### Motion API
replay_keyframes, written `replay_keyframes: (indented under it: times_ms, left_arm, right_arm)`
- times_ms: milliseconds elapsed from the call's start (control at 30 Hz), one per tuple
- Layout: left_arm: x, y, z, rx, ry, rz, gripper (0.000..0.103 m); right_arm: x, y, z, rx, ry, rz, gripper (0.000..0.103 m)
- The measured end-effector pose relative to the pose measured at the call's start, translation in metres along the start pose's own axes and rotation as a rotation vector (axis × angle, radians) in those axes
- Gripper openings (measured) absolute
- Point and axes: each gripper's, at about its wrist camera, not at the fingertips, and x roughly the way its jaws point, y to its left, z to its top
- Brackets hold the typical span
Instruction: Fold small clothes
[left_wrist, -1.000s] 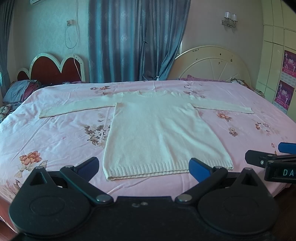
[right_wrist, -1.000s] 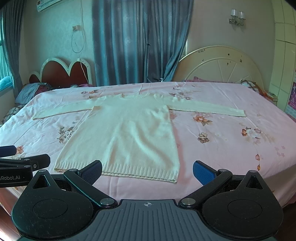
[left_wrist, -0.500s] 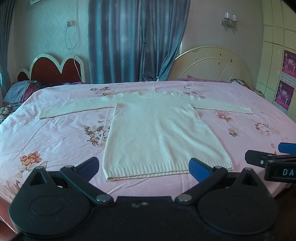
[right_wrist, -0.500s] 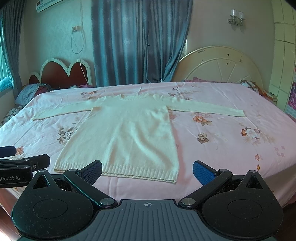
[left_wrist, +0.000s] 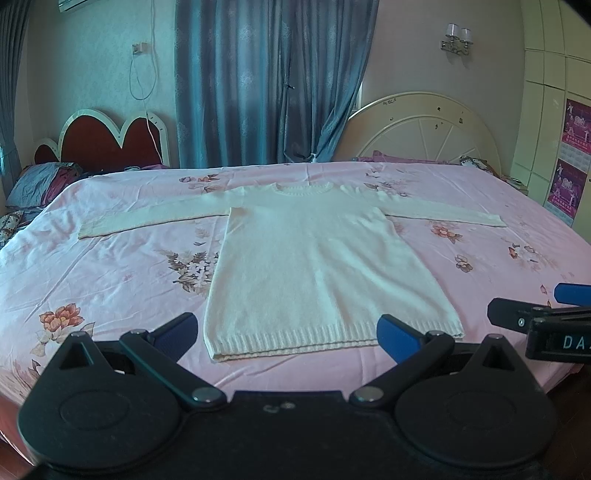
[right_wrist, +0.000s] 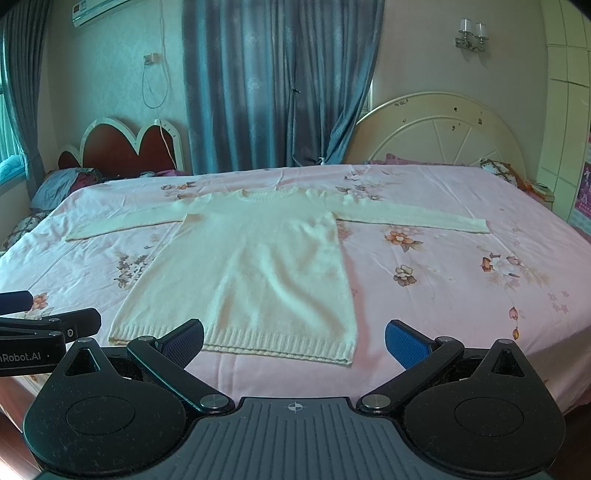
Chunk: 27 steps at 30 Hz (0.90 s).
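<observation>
Cream knitted long-sleeved sweater (left_wrist: 314, 266) spread flat mid-bed, hem toward near edge; folding not yet begun.

Left sleeve reaching toward left edge of pink floral bedsheet (left_wrist: 110, 266); left gripper (left_wrist: 288, 334) wide open, empty, above hem; right gripper (right_wrist: 295, 341) likewise agape, holding nothing; right sleeve stretching rightward. Probably next: pinching a sleeve cuff, carrying it inward. Ample bare sheet both sides.

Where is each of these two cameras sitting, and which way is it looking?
Left wrist view: rides on the left gripper, looking across the bed at the cream sweater; its open fingers show, with the right gripper at the edge.
Right wrist view: rides on the right gripper, facing the same way; its open fingers show, the left gripper beside.
Both share the sweater, bed and blue curtain.
</observation>
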Motion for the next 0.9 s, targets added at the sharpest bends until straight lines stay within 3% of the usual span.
replay_keyframes:
  times_ms: [900]
  left_arm:
    - [-0.0002,-0.0034,0.0021,0.003,0.000,0.000,0.103]
  right_arm:
    - [-0.0001,-0.0063,-0.0009,0.005,0.000,-0.006,0.103]
